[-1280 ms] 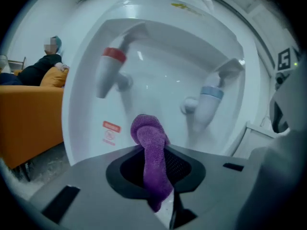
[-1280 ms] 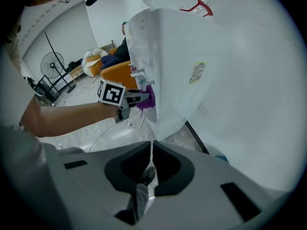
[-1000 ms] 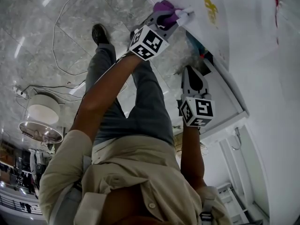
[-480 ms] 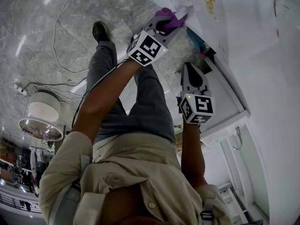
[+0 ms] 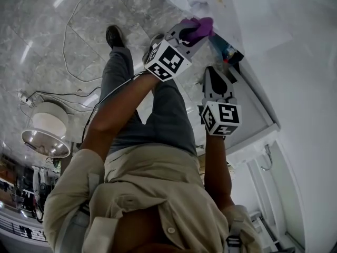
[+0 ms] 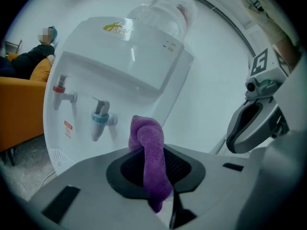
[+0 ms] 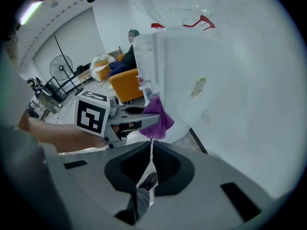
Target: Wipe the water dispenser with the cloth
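While clamped in left gripper (image 6: 154,174), cloth (image 6: 144,135) pokes out ahead.

Cloth (image 5: 198,28) farther along the dispenser (image 5: 231,20)

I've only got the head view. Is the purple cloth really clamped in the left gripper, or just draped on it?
Observer: Clamped. The left gripper view shows the left gripper with its fingers shut on the purple cloth.
Operator: What's on the dispenser face ahead of it?
Observer: The water dispenser carries a red tap and a blue tap, side by side, left of the cloth.
Operator: Is the right gripper holding anything?
Observer: No. In the right gripper view the right gripper has its fingers together with nothing between them.
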The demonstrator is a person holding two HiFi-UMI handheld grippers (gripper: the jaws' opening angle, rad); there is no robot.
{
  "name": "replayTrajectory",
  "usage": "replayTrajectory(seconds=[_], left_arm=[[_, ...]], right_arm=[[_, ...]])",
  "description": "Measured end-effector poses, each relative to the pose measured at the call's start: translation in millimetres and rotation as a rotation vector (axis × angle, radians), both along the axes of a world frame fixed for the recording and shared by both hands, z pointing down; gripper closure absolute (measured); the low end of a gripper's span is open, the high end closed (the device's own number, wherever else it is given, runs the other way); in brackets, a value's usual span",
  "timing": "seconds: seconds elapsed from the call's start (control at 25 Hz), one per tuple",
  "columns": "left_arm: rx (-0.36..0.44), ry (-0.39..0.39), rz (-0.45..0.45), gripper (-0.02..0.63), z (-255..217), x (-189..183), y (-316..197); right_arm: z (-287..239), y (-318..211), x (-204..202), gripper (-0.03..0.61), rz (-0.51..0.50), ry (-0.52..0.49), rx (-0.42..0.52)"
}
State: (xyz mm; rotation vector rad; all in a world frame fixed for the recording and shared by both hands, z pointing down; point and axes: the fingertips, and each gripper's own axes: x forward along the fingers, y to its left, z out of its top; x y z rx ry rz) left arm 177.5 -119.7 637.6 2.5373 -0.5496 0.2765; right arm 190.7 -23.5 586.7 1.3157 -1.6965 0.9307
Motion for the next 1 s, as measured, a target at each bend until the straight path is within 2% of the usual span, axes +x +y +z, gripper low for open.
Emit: replayTrajectory(seconds=[0.44, 0.76, 1.0], left_arm=[[0.059, -0.024, -0.009, 0.529, -57.2, -1.2, -6.1], [0.064, -0.077, 0.003, 0.529, -87.7, -7.6, -10.2], [0.088, -0.084, 0.015, 0.529, -118.3, -7.3, -10.8]], right_arm=[[-41.6, -6.2, 11.6, 0.551, -0.002, -0.017, 0.066], [-73.5, -14.1, 13.7, 0.551, -0.006, -0.02, 0.115], [-96.5, -20.5, 19.1, 0.551, -0.007, -0.024, 0.146]])
